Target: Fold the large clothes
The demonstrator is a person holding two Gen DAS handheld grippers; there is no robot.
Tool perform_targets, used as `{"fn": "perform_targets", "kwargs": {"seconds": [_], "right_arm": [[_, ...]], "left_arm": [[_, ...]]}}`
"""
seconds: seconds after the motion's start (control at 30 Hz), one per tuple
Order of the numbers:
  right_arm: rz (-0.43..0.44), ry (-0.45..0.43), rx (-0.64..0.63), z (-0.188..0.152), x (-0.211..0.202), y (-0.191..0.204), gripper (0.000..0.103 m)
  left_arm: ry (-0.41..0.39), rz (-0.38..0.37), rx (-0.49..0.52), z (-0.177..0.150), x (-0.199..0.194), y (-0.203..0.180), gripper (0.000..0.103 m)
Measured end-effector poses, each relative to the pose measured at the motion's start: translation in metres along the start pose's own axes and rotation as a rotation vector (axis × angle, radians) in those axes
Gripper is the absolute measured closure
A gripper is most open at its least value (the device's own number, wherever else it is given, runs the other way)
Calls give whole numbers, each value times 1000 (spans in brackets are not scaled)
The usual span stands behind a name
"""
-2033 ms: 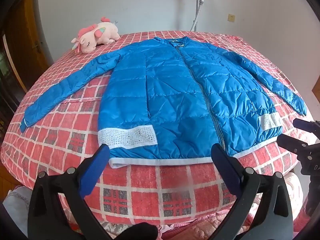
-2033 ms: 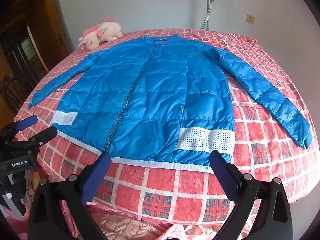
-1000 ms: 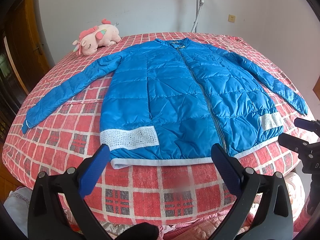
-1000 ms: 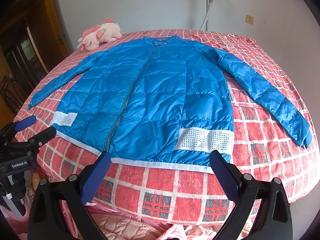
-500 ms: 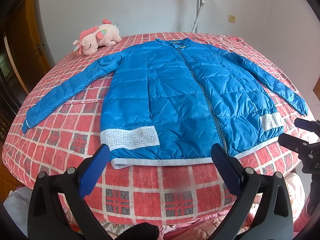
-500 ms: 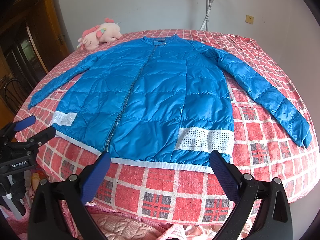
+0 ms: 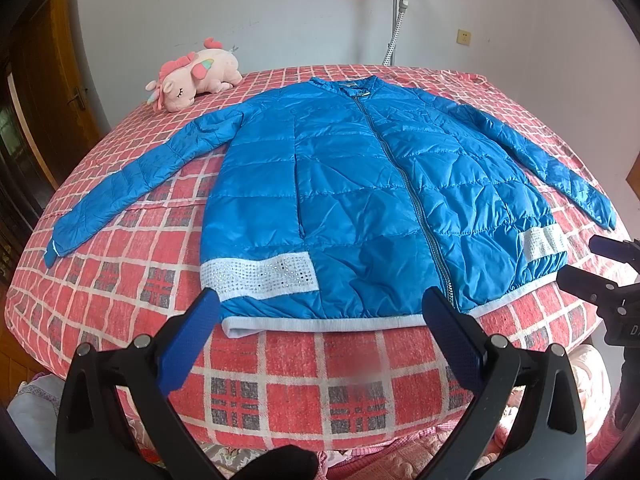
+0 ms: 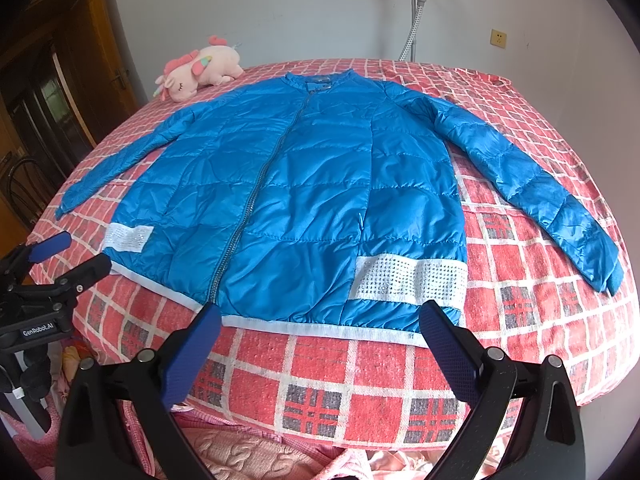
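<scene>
A blue quilted jacket [image 7: 360, 192] lies flat and zipped on the bed, front up, both sleeves spread out, white hem towards me. It also shows in the right wrist view [image 8: 304, 200]. My left gripper [image 7: 322, 312] is open and empty, just above the hem near the jacket's left half. My right gripper [image 8: 320, 320] is open and empty, just short of the hem at the jacket's right half. Each gripper shows at the edge of the other's view: the right one [image 7: 588, 260] and the left one [image 8: 68, 252].
The bed [image 7: 280, 380] has a red and white checked cover. A pink plush unicorn [image 7: 192, 76] lies at its far left corner. A garment steamer pole [image 7: 398, 12] stands by the back wall. A wooden door [image 7: 52, 92] is on the left.
Both views have shifted only slightly; the jacket sits a little lower in the left wrist view. The jacket has not moved and both grippers stay open.
</scene>
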State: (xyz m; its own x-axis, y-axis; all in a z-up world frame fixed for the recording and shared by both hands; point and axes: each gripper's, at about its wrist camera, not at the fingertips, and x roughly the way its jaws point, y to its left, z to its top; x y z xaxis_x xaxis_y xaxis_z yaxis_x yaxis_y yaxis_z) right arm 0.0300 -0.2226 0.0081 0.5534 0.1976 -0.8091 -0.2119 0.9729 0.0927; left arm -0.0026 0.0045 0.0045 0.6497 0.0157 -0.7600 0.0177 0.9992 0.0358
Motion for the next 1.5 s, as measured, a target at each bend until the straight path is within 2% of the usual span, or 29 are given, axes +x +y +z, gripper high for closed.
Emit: {"fn": "perform_targets", "kwargs": {"seconds": [0.83,1.07,1.2,1.3,1.4,1.5], "right_arm": [[-1,-2,-2,-1,-2,2,4],[-42,-31,25,9,3,-17,4],[-92,-57,108,21,12,-56,4],[-173,-37,245,33,27,-122,4],[-226,-24,388,35,32,-191,4],[-264,-25,492,33,31,-246,4]], "left_arm": [[-1,4,3,1,0,0,3],[-8,0,35,16,12,-3,3],[14,-41,76,39,35,-8,3],[31,-50,86,64,59,-16,3],[62,-57,49,92,86,-19,3],[43,-70,23,117,108,-27,3]]}}
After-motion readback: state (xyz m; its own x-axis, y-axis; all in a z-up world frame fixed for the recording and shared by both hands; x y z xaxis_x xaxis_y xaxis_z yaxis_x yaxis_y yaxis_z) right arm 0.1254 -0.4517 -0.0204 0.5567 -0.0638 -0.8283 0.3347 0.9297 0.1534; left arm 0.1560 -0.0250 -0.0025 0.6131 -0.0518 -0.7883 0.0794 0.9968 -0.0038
